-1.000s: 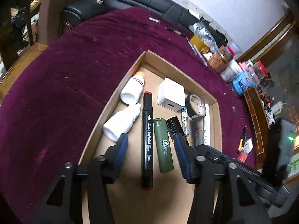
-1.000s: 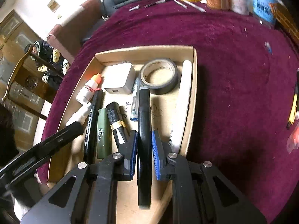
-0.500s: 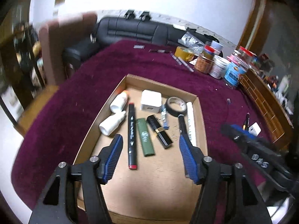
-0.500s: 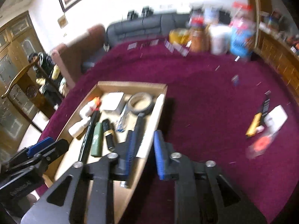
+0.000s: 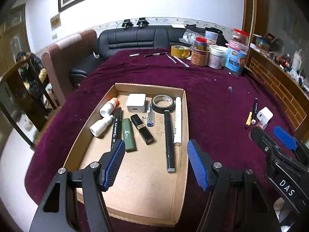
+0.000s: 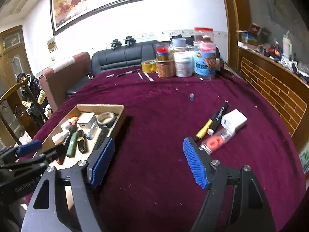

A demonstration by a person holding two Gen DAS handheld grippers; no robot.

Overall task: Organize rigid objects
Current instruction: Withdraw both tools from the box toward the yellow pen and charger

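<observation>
Cardboard tray (image 5: 184,116) on the maroon-clothed desk (image 5: 212,100) holds markers and bottles; left tool (image 5: 154,166) above it and right tool (image 6: 147,160) beside it both gape wide, empty.

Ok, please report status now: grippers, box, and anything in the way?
Left gripper open above box, empty. Right gripper open, empty, over cloth. White charger and pens lie outside the box. Nothing blocks.
</observation>
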